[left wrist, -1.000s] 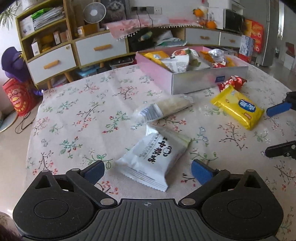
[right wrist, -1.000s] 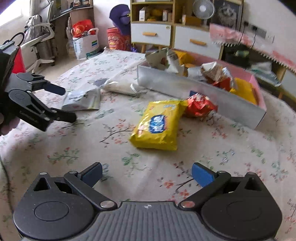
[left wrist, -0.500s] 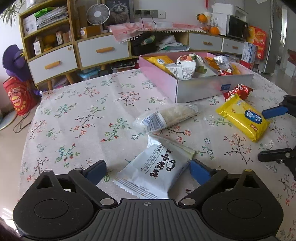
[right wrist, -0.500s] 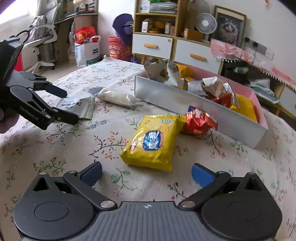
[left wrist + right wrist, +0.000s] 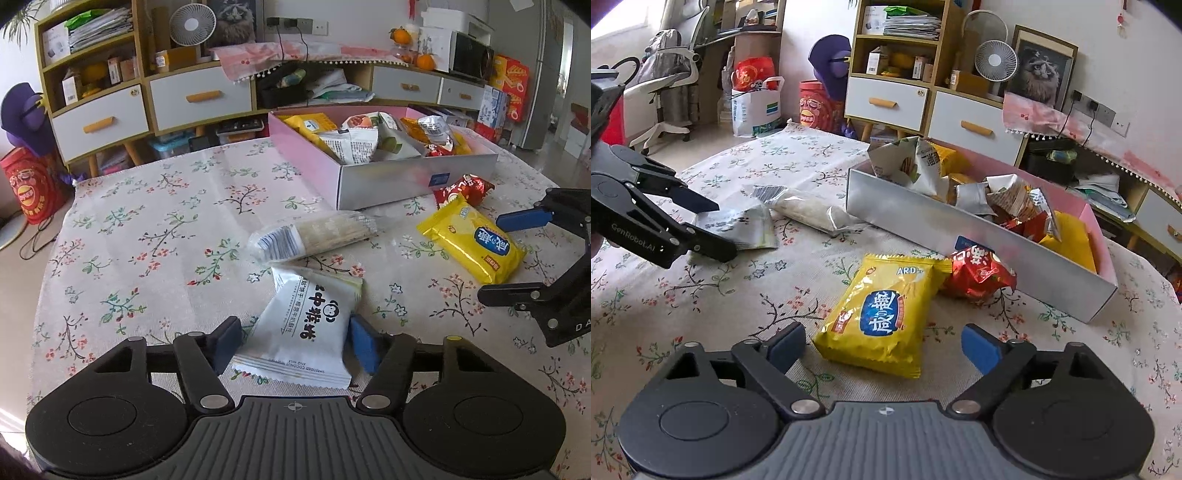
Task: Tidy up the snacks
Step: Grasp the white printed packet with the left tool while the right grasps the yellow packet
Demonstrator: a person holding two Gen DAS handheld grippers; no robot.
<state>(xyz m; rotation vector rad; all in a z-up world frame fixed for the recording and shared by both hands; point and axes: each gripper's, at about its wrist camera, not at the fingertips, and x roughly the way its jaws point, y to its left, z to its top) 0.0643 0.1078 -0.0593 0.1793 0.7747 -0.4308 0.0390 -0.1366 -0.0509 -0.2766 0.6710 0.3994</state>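
At lower centre, my left gripper (image 5: 293, 341) had just closed onto the white packet (image 5: 306, 325); my right gripper (image 5: 882, 345), narrowing, straddled the yellow packet (image 5: 882, 310) untouched.

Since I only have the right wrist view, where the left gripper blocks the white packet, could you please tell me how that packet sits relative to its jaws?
Observer: The white packet lies between the jaws of the left gripper, which have just been closing. Both pads are at its edges, but I cannot confirm a firm grip.
Operator: Thank you. Which side of it faces up?
Observer: The printed face, with large black characters and a small panda-like logo.
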